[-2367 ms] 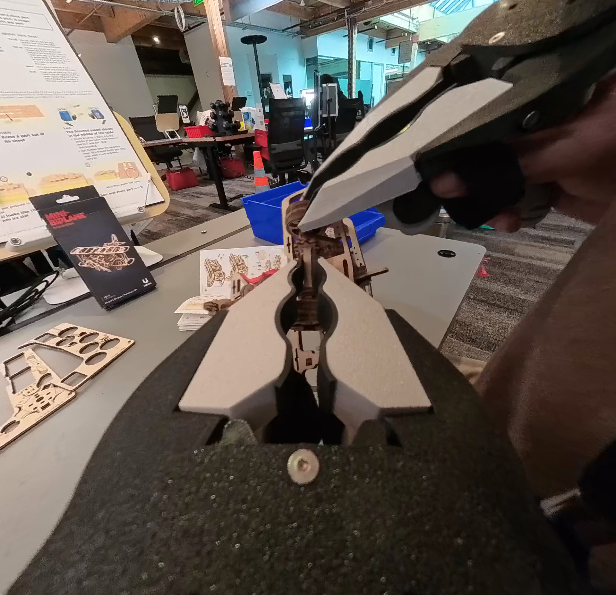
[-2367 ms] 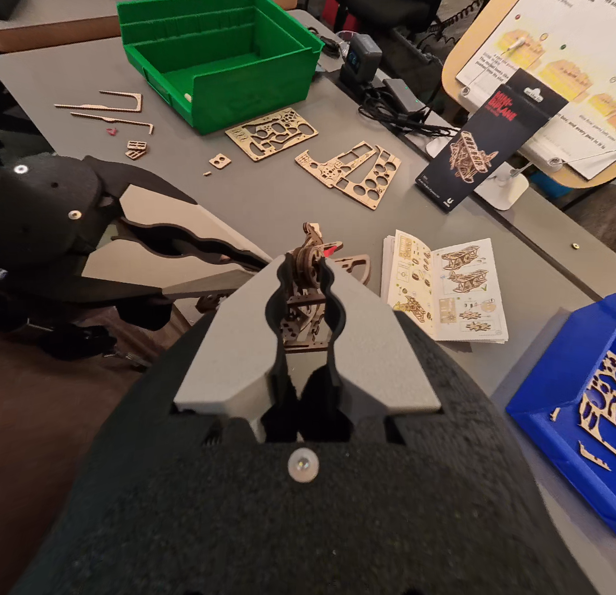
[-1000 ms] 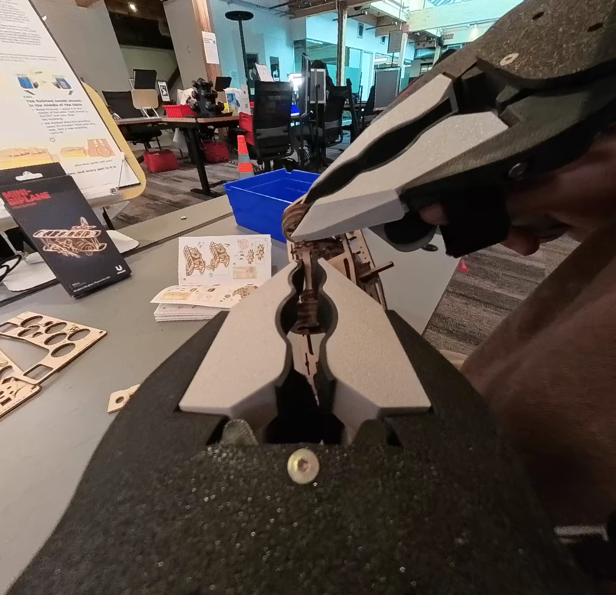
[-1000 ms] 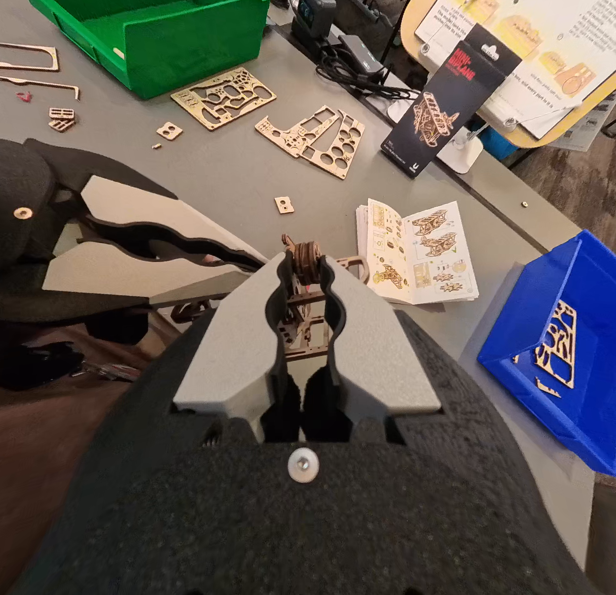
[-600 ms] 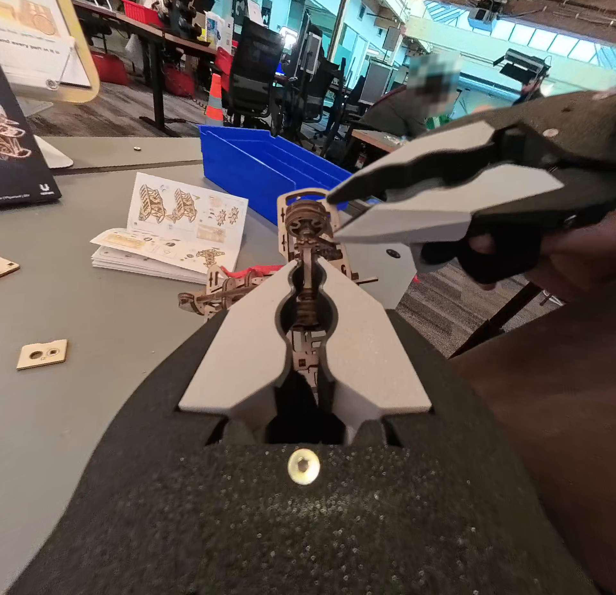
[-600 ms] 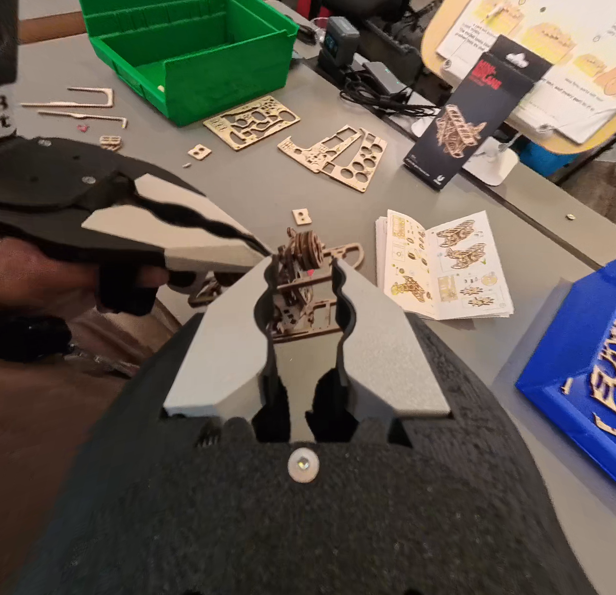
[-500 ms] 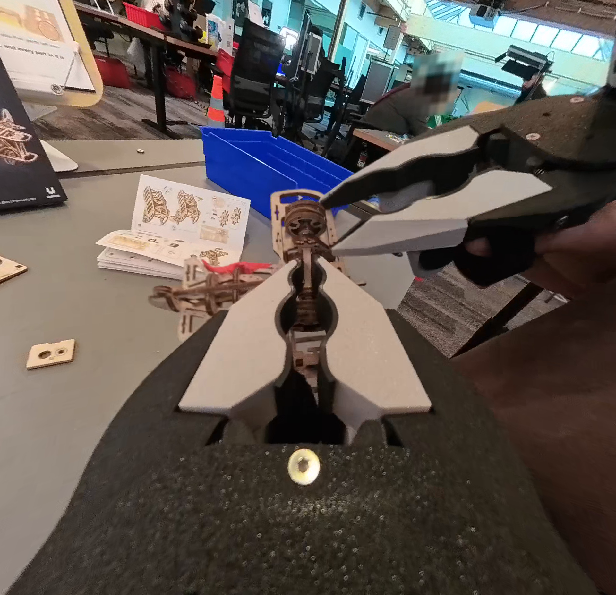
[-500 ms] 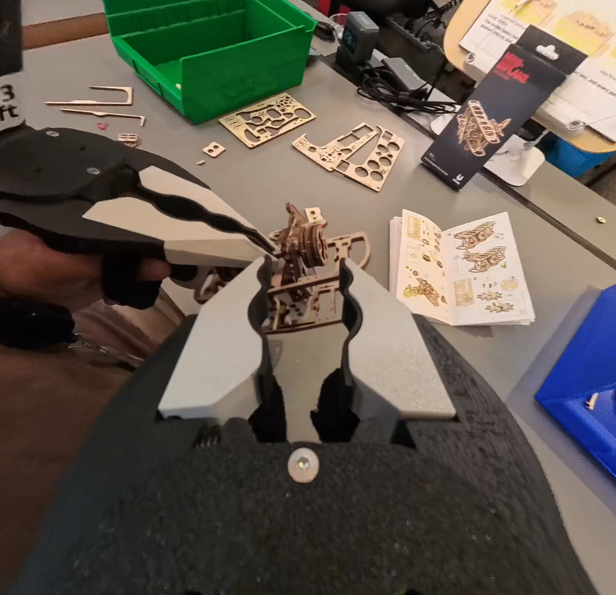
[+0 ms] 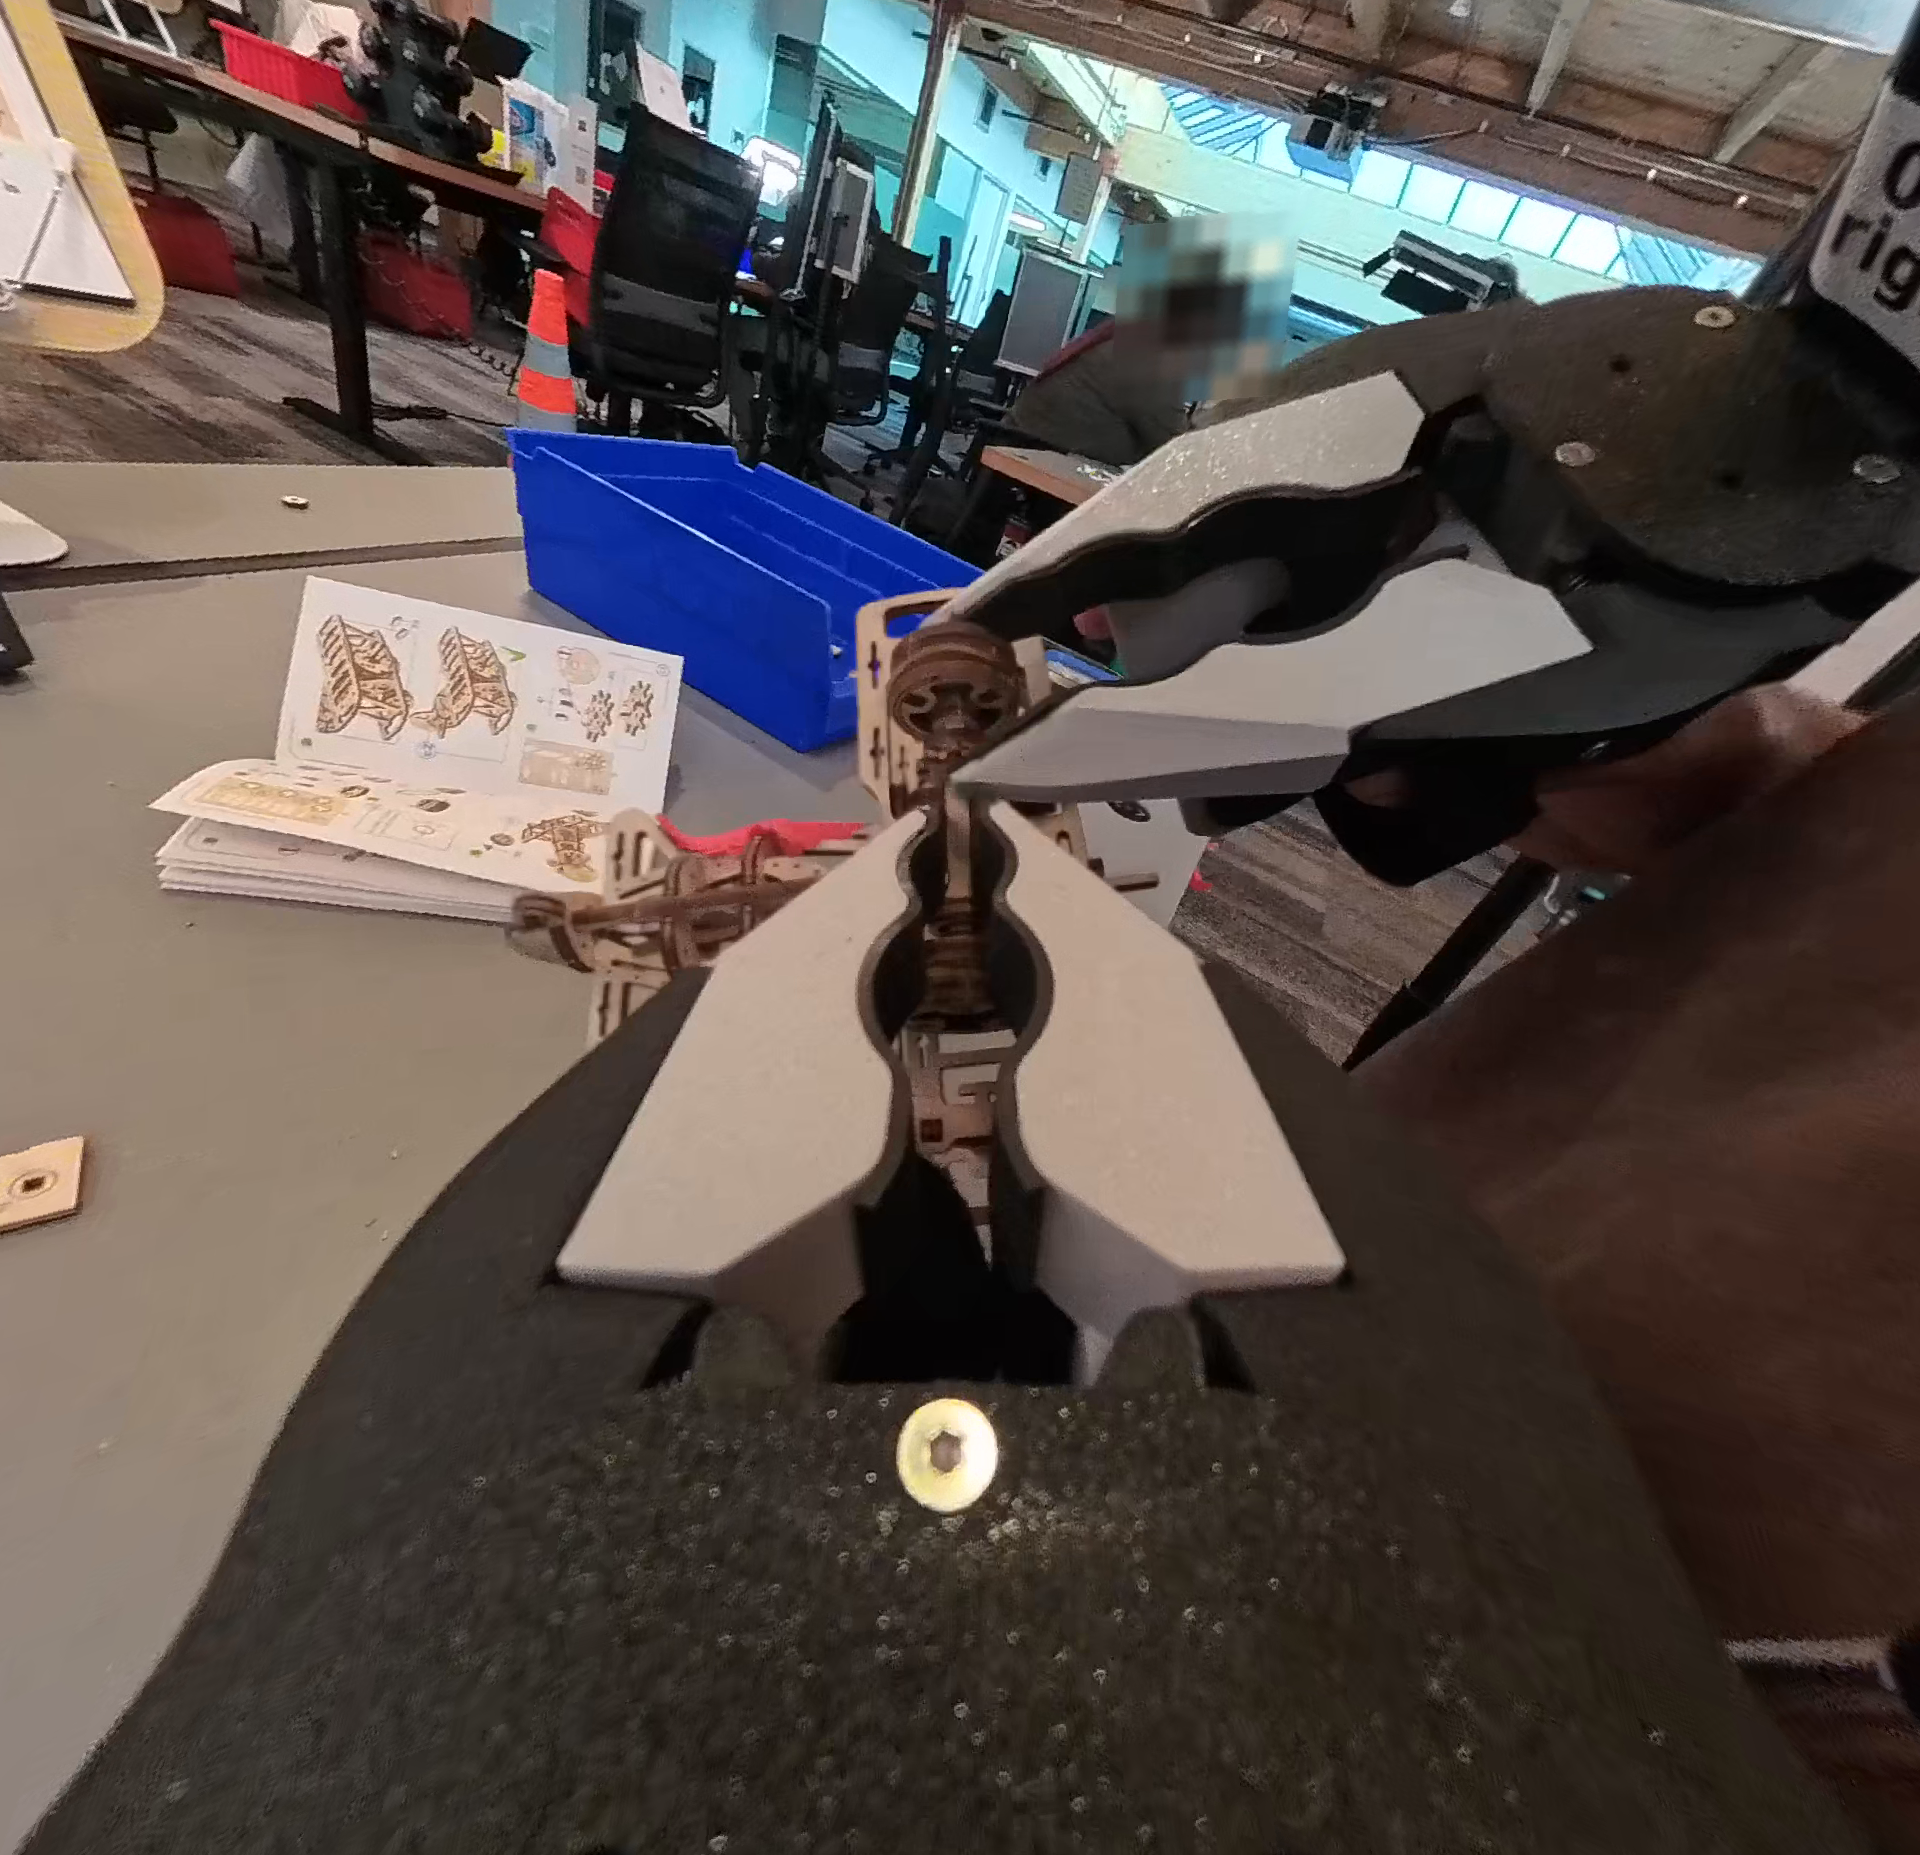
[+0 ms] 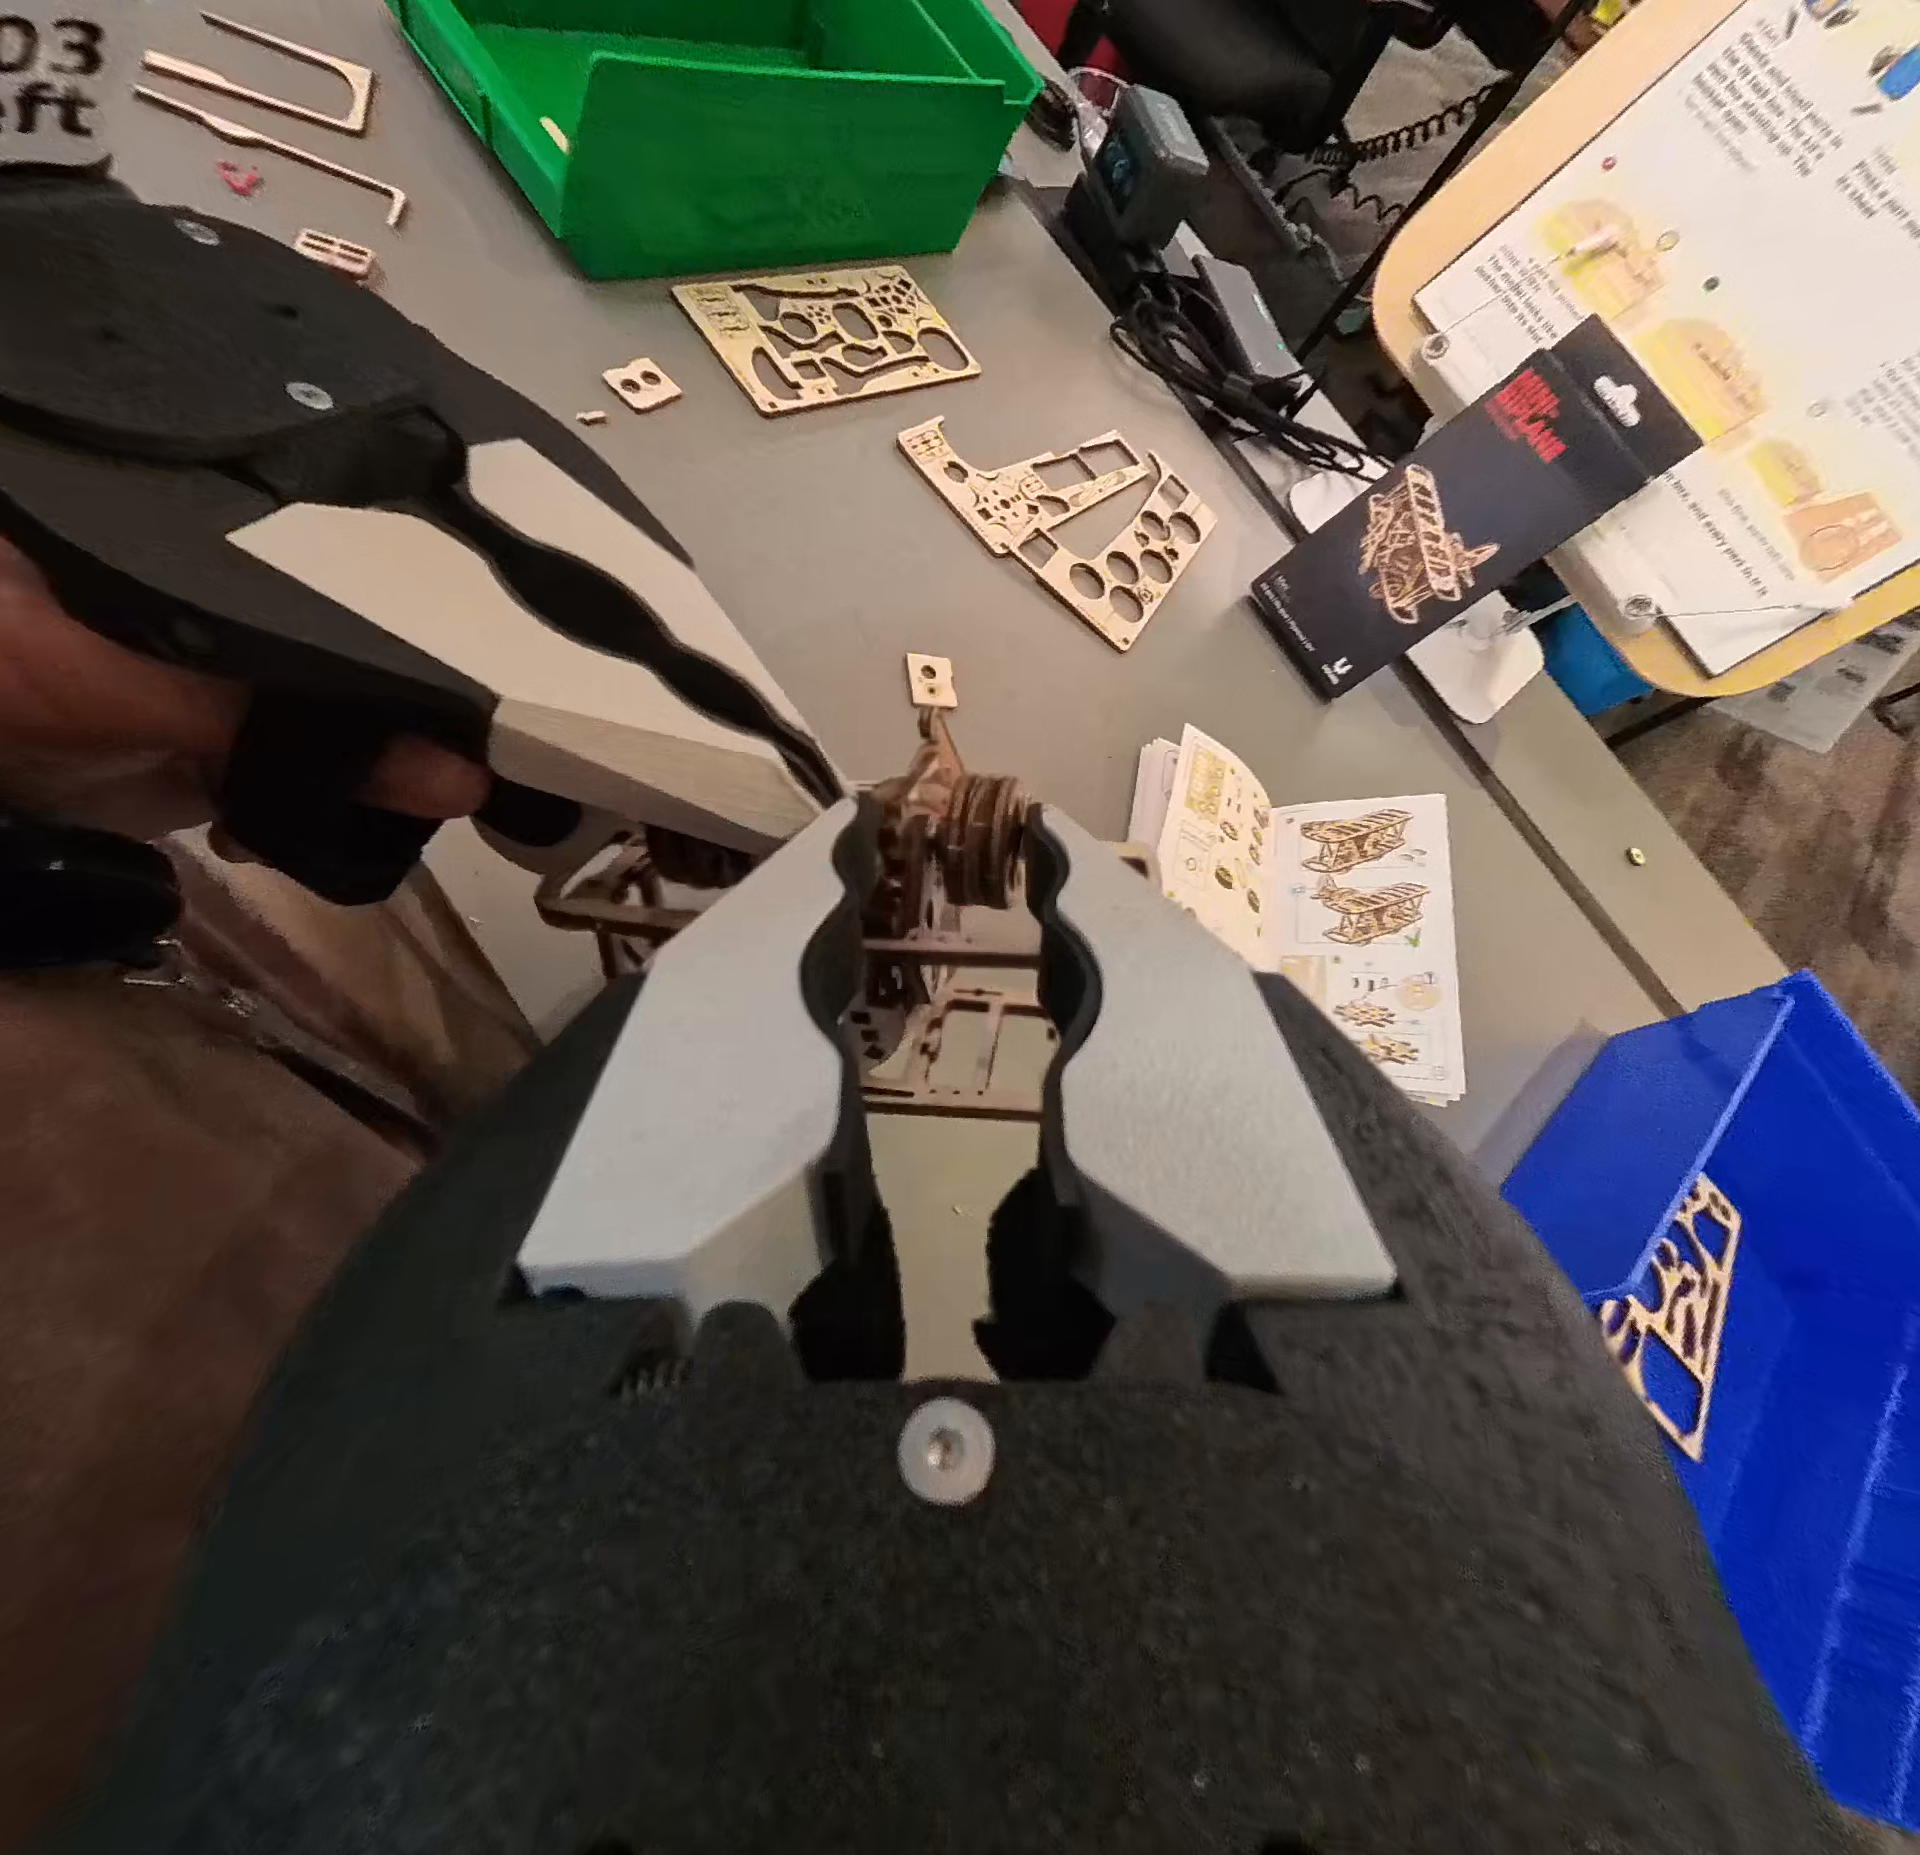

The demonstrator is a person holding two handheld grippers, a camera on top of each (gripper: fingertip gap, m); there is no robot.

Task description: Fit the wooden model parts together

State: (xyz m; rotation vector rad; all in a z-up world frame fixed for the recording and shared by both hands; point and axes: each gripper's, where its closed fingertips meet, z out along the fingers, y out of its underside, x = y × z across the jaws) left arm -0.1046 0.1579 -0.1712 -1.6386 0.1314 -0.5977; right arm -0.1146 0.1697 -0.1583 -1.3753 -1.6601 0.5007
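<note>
Above the grey desk (image 10: 831, 558), beside the instruction booklet (image 10: 1340, 932), the left gripper (image 9: 951, 818) pinches the wooden model (image 9: 951, 704); the right gripper (image 10: 945, 818), spread, straddles its round hub.

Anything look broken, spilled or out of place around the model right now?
Nothing stands out. The left gripper is shut on the wooden model, the right gripper brackets its wheel-like disc, and offcut sheets lie flat on the table.
</note>
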